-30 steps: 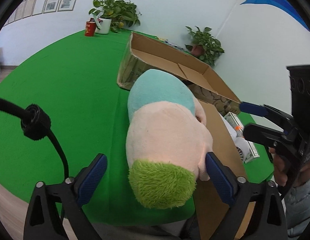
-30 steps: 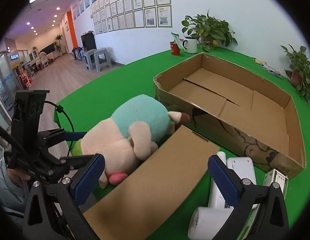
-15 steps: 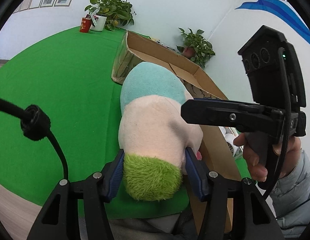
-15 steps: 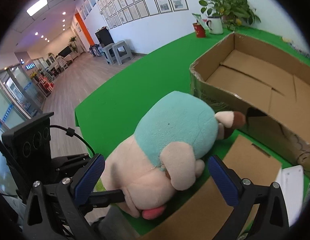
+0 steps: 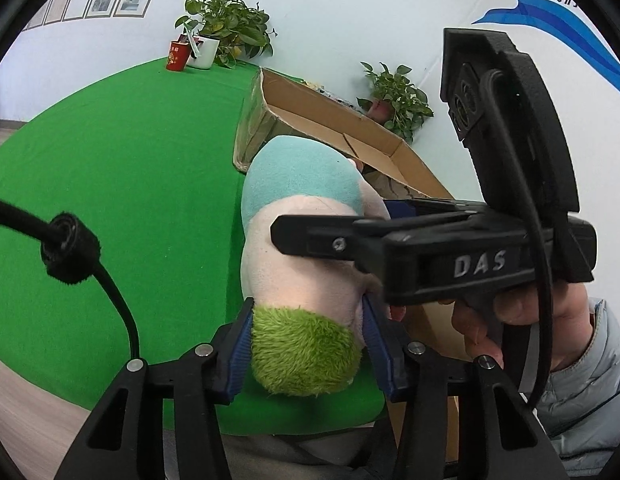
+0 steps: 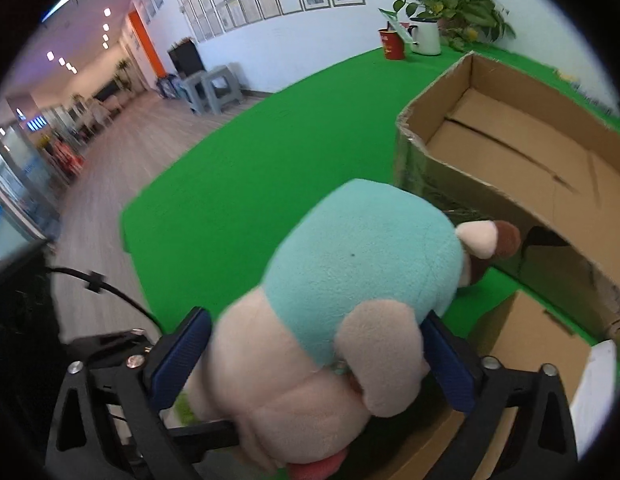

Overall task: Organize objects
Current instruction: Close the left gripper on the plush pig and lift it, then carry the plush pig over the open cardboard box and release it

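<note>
Soft, fuzzy plush toy with shaggy green tuft; matt felt-like green tablecloth; rough brown cardboard box, upper right.

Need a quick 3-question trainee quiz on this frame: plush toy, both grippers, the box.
1. True or false: the cardboard box already holds the plush toy.
2. Which end of the toy sits between the left gripper's blue pads: A) the green tuft, B) the teal body, C) the brown-tipped foot?
3. Fill in: the right gripper straddles the toy's ____ part, by the floppy ear.

Key
1. False: the visible box floor is bare, and the toy lies on the green table.
2. A; the jaws are closing there.
3. Pink.
</note>
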`<state>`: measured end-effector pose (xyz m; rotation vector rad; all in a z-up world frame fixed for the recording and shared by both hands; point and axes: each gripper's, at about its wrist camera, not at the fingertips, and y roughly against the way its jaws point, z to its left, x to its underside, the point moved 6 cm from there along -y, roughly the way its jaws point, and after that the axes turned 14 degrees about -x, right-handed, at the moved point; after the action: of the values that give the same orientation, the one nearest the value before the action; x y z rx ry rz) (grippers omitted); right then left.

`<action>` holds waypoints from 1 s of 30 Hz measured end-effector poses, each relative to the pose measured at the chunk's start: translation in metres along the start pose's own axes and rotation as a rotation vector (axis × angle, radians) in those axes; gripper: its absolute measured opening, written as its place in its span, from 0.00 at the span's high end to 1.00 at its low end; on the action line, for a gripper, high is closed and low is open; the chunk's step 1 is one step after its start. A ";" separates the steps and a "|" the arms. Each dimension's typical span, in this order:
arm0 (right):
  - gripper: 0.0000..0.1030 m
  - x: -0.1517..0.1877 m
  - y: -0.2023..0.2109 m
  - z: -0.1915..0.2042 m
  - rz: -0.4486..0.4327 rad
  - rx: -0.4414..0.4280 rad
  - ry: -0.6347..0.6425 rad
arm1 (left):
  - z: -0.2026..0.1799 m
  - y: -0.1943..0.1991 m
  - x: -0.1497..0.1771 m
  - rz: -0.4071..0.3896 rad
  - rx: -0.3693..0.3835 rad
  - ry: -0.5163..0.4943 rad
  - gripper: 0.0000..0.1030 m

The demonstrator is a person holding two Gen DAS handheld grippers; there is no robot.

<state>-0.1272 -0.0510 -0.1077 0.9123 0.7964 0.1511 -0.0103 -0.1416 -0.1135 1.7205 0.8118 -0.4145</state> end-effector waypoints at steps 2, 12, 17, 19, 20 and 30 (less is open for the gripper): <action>0.06 0.001 0.000 0.000 -0.005 0.009 -0.002 | 0.000 0.000 0.000 0.002 0.001 0.001 0.54; 0.25 -0.002 0.009 -0.009 -0.060 0.000 0.000 | -0.015 -0.001 -0.010 0.001 -0.042 -0.051 0.57; 0.30 -0.007 0.022 -0.010 -0.126 -0.025 -0.020 | -0.028 0.002 -0.018 -0.014 -0.076 -0.099 0.58; 0.31 -0.014 0.031 -0.011 -0.166 -0.024 -0.015 | -0.035 0.005 -0.026 -0.030 -0.078 -0.114 0.58; 0.31 -0.016 0.037 -0.009 -0.184 -0.018 -0.009 | -0.040 0.007 -0.031 -0.044 -0.080 -0.125 0.58; 0.32 -0.101 0.127 -0.021 -0.420 0.111 0.107 | -0.100 0.032 -0.140 -0.266 -0.058 -0.243 0.58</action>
<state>-0.1871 -0.0025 0.0364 0.8264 1.0872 -0.2155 -0.0991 -0.0944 0.0296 1.4776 0.8665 -0.7579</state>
